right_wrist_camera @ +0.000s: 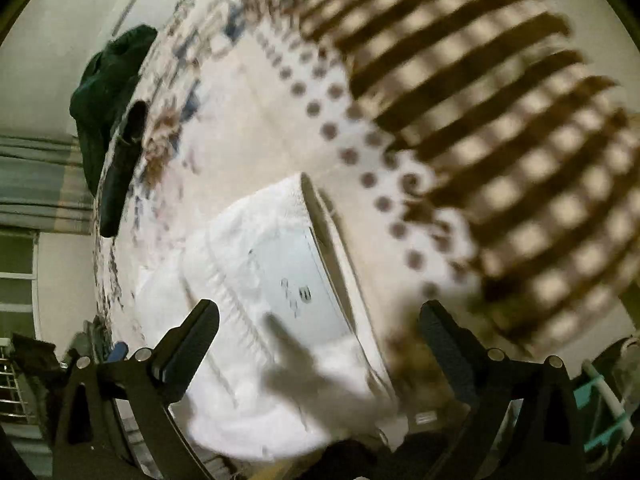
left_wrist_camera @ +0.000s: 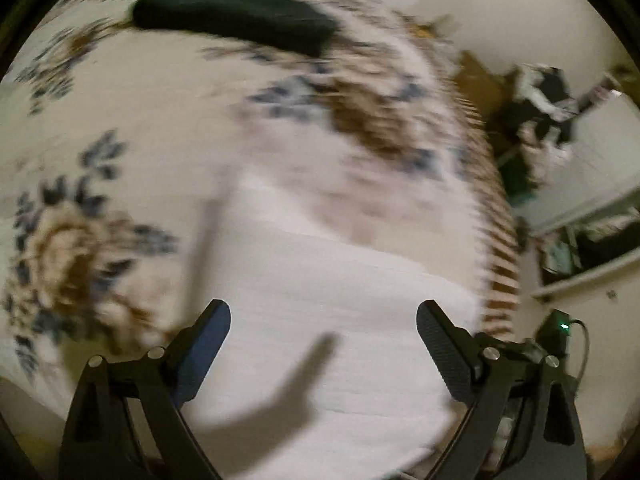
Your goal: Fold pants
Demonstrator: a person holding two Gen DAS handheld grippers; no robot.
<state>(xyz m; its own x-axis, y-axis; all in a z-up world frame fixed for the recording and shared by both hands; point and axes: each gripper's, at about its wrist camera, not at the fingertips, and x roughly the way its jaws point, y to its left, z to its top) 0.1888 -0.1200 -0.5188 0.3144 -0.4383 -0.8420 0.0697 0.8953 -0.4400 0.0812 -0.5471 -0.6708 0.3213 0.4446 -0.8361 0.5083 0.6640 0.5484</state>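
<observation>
both grippers [left_wrist_camera: 323, 322] [right_wrist_camera: 320, 322] agape over white pants [right_wrist_camera: 272, 280]

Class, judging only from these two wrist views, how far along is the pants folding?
Done: the white pants lie in a folded stack on the patterned bedspread. In hand: nothing; left gripper and right gripper are open above them. Left: maybe a final fold; blur hides detail.

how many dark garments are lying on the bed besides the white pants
2 show in the right wrist view: a folded dark piece on the far side of the bedspread, and a dark green one bunched just beyond it at the edge. More may lie out of frame.
</observation>
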